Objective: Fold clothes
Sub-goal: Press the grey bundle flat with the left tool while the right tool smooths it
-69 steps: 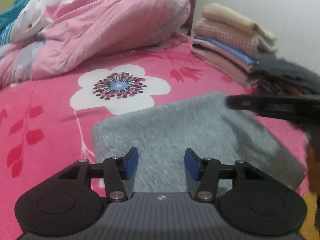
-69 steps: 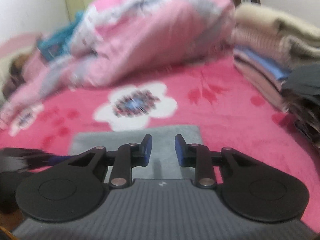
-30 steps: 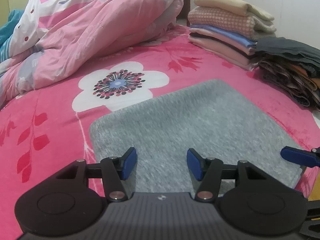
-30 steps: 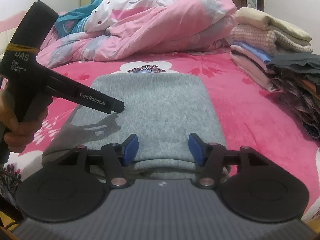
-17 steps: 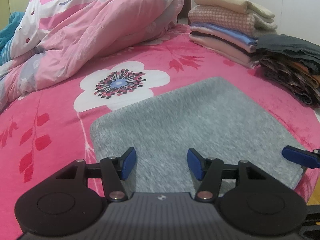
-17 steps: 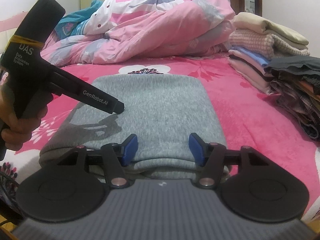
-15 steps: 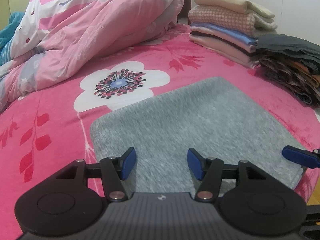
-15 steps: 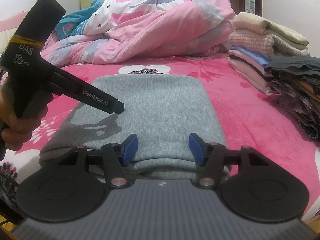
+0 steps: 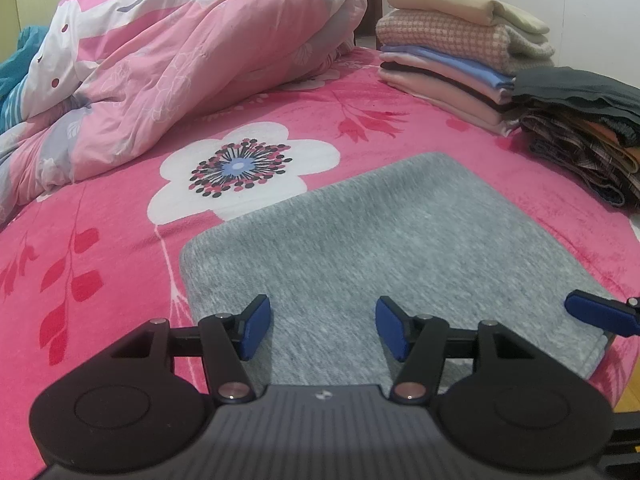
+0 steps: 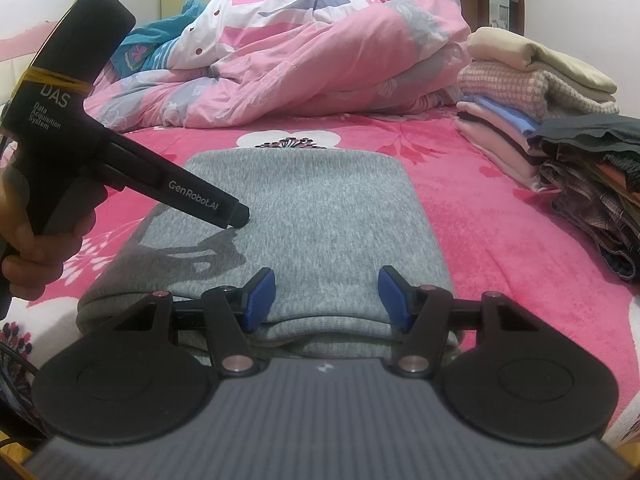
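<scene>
Since a second ago we see nothing shifted: the folded grey garment (image 9: 360, 248) lies flat on the pink bed (image 9: 100, 240), near the stacked clothes (image 9: 452, 52). Our left claw (image 9: 322, 328) and right claw (image 10: 326, 300) both still hover half-open over its near edge, gripping nothing.

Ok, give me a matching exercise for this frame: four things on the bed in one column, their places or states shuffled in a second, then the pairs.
Things:
1. grey garment
2. quilt
3. cream garment
4. left gripper

States:
A. bunched up at the far end of the bed
B. top of the far folded stack
C. folded flat, near edge of the bed
D. open, over the grey fabric

Pairs: 1-C, 2-A, 3-B, 4-D
</scene>
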A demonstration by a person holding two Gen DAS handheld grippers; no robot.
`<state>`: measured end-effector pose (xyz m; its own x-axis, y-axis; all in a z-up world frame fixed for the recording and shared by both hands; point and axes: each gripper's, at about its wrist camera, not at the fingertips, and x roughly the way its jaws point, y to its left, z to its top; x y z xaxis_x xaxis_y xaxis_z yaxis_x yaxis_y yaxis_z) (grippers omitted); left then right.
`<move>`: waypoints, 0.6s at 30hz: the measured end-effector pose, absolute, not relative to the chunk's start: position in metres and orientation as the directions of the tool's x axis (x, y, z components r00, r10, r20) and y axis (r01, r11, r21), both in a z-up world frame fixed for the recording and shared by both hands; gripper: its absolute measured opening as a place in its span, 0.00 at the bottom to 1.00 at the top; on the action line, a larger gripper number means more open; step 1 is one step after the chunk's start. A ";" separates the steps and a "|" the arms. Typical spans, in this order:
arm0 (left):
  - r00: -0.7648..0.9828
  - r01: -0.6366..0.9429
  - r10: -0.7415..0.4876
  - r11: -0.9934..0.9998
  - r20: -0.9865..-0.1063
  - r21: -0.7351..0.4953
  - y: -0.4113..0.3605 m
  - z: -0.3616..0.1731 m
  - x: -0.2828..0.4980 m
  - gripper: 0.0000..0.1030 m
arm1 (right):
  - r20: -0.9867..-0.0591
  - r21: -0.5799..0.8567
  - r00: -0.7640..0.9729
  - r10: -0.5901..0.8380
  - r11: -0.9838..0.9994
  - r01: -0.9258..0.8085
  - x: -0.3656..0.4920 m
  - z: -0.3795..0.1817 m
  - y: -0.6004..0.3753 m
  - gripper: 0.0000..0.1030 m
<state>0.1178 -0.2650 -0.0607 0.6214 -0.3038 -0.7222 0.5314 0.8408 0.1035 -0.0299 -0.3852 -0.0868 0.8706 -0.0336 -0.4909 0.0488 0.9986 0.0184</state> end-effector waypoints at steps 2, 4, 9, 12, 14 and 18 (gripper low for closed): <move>0.622 0.532 -0.304 0.841 -0.722 0.104 -0.265 -0.061 0.118 0.59 | -0.491 0.017 0.871 -0.035 0.999 0.049 -0.030 -0.087 -0.385 0.56; 0.622 0.532 -0.304 0.840 -0.722 0.105 -0.265 -0.061 0.118 0.59 | -0.491 0.016 0.871 -0.035 0.999 0.050 -0.030 -0.086 -0.385 0.56; 0.622 0.531 -0.302 0.841 -0.722 0.106 -0.265 -0.061 0.117 0.59 | -0.490 0.016 0.871 -0.037 0.999 0.051 -0.030 -0.086 -0.385 0.56; 0.623 0.531 -0.301 0.841 -0.722 0.107 -0.266 -0.061 0.117 0.59 | -0.489 0.016 0.872 -0.037 0.999 0.051 -0.030 -0.086 -0.385 0.56; 0.623 0.530 -0.300 0.841 -0.722 0.108 -0.266 -0.061 0.117 0.59 | -0.489 0.016 0.872 -0.037 0.999 0.052 -0.030 -0.087 -0.385 0.56; 0.624 0.530 -0.299 0.841 -0.722 0.109 -0.266 -0.062 0.117 0.60 | -0.488 0.016 0.872 -0.038 0.999 0.052 -0.029 -0.086 -0.385 0.56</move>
